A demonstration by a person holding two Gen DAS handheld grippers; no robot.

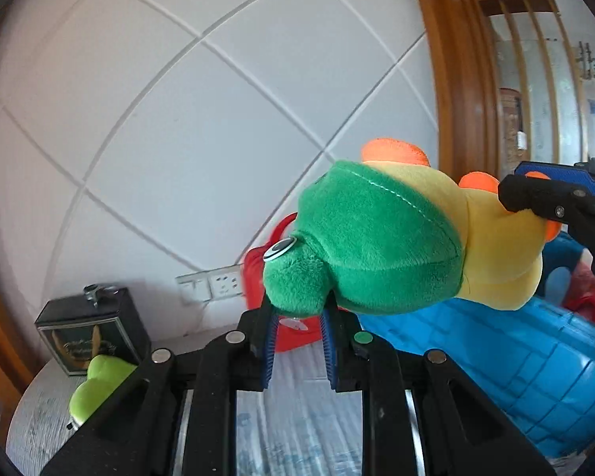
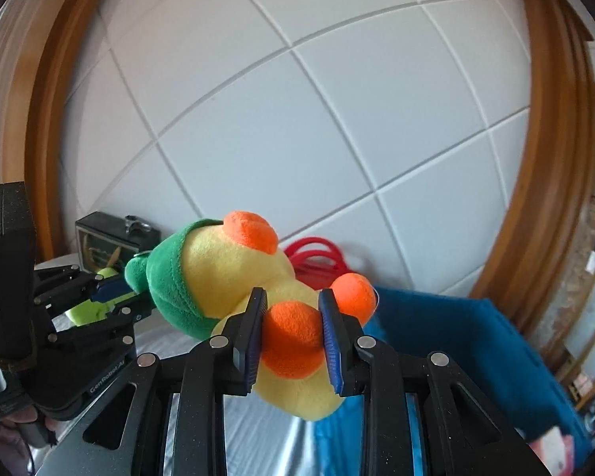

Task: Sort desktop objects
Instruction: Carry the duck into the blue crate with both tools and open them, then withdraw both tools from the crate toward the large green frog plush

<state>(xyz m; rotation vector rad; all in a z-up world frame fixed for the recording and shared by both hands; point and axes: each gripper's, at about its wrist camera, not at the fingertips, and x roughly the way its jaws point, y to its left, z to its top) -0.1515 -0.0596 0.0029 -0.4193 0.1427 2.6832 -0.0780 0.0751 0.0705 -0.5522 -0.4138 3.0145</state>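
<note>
The plush duck toy [image 1: 396,246], yellow-bodied with a green frog-style hood and orange feet, hangs in the air between the two tools, above the pale tabletop [image 1: 297,416] and just beside the blue plastic bin [image 1: 515,357]. The left hand-held gripper [image 1: 297,317] has its jaws drawn nearly together, pinching a green bulge of the hood beside the toy's eye. The right hand-held gripper [image 2: 293,329] is closed on one orange foot [image 2: 293,337], the blue pads pressing into it from both sides.

The toy looks light and very soft. The stuffing gives under the pads, and the body sags a little between the two holds, so it will likely flop and swing rather than keep its shape. The plush surface offers good friction, and nothing about it seems fragile; a drop would do it no harm. Small protruding parts such as the hood bump and the foot suit narrow jaws well, though a pinch on such a nub could slip off if the toy is tugged sideways. A deeper bite on the body would be firmer.

On the tabletop behind stand a dark box [image 1: 95,333], a lime-green soft object [image 1: 95,388] in front of it, and a red coiled cord [image 2: 317,258] by the wall.
</note>
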